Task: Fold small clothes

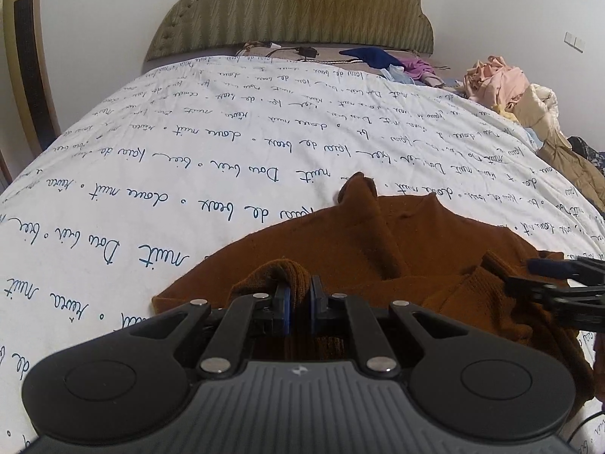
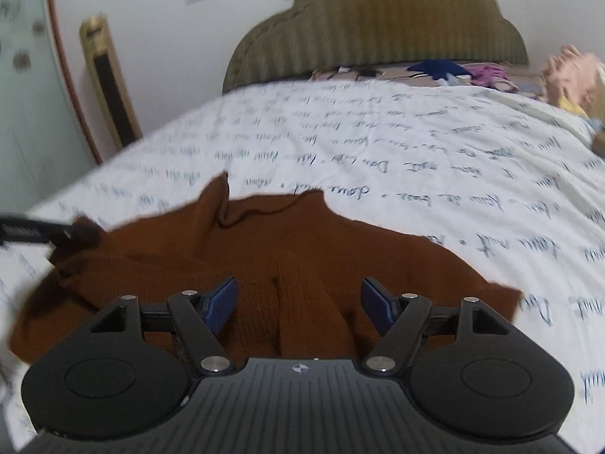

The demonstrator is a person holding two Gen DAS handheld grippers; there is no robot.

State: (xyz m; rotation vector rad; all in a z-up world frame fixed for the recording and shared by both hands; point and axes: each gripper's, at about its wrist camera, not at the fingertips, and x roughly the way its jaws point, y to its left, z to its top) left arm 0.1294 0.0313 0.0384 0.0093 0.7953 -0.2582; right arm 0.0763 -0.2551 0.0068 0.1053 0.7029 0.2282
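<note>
1. Right now your left claw (image 1: 298, 304) is pinched tight on a ribbed fold of the brown knit sweater (image 1: 378, 249), so keep that pinch firm; it is your anchor for this fold.
2. The sweater lies spread on the bed, on the white duvet (image 1: 227, 143) printed with script, its near part bunched under both claws and its far edge lumpy.
3. Your right claw (image 2: 298, 304) stands with its blue pads apart just above the knit, and no cloth is pressed between them. In the left wrist view it comes in from the right edge, close beside the sweater's ribbed edge.
4. Before you close the right claw, set it over one layer's edge, probably the ribbed hem, not over the thick ridge running up the middle. Grabbing that ridge would likely drag two layers together.
5. Match the height of both claws, so the fold line comes out straight.
6. Carry the cloth towards the far edge slowly; knit stretches and sags, so let it drape instead of pulling it taut.
7. Keep clear of the clothes pile (image 1: 499, 83) at the far right of the bed.
</note>
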